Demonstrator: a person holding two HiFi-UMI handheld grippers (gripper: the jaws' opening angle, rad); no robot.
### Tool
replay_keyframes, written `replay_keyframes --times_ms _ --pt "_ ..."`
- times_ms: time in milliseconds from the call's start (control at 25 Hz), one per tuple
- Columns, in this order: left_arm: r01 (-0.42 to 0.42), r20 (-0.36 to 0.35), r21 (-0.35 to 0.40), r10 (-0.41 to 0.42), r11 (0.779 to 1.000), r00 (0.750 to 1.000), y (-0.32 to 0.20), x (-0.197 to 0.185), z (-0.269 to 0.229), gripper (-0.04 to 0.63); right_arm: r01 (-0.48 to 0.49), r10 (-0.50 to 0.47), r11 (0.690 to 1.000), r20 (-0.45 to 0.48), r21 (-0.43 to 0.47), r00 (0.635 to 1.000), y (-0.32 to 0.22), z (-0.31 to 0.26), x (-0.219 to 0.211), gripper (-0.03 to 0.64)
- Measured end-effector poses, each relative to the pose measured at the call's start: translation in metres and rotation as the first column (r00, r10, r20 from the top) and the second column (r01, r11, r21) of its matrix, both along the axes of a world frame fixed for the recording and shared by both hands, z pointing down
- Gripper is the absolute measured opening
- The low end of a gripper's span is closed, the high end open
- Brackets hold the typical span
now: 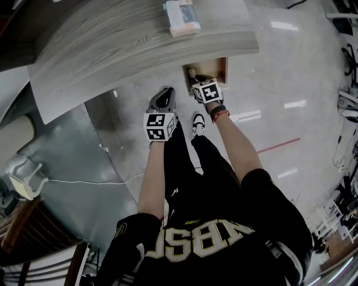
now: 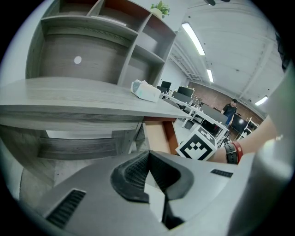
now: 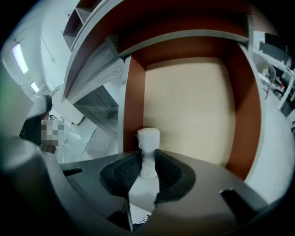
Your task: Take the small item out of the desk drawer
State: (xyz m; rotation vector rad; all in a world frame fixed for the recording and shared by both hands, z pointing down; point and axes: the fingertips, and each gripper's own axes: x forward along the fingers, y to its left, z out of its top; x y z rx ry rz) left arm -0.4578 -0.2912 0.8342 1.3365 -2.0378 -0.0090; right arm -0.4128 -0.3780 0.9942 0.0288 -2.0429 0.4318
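The wooden desk drawer (image 1: 222, 68) stands pulled out under the grey desk top (image 1: 140, 44). My right gripper (image 1: 198, 80) reaches down into it. In the right gripper view the small white item (image 3: 148, 141), shaped like a little bottle, stands upright at the drawer's left wall (image 3: 133, 106). The right gripper (image 3: 147, 156) is shut on its narrow lower part, and its top pokes out above the pads. My left gripper (image 1: 163, 96) hangs in front of the desk, left of the drawer, shut with nothing in it (image 2: 148, 154).
A pack of tissues (image 1: 182, 17) lies on the desk top near its right end. Shelves (image 2: 92, 41) rise behind the desk. A white chair (image 1: 25, 179) and a white cable (image 1: 84, 181) are on the floor at left. The person's shoe (image 1: 198, 124) is below the drawer.
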Motion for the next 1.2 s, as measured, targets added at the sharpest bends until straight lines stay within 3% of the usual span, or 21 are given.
replay_keyframes --times_ms 640,1200 --pt "0.064 0.032 -0.002 -0.064 0.998 0.997 0.005 0.014 -0.035 0.015 -0.074 0.071 0.997 0.079 0.035 0.994 -0.030 -0.068 0.036 0.092" --pt "0.074 0.127 0.017 -0.076 0.997 0.989 -0.003 0.012 -0.089 0.015 -0.125 0.113 0.991 0.198 0.047 0.974 -0.042 -0.156 0.044 0.094"
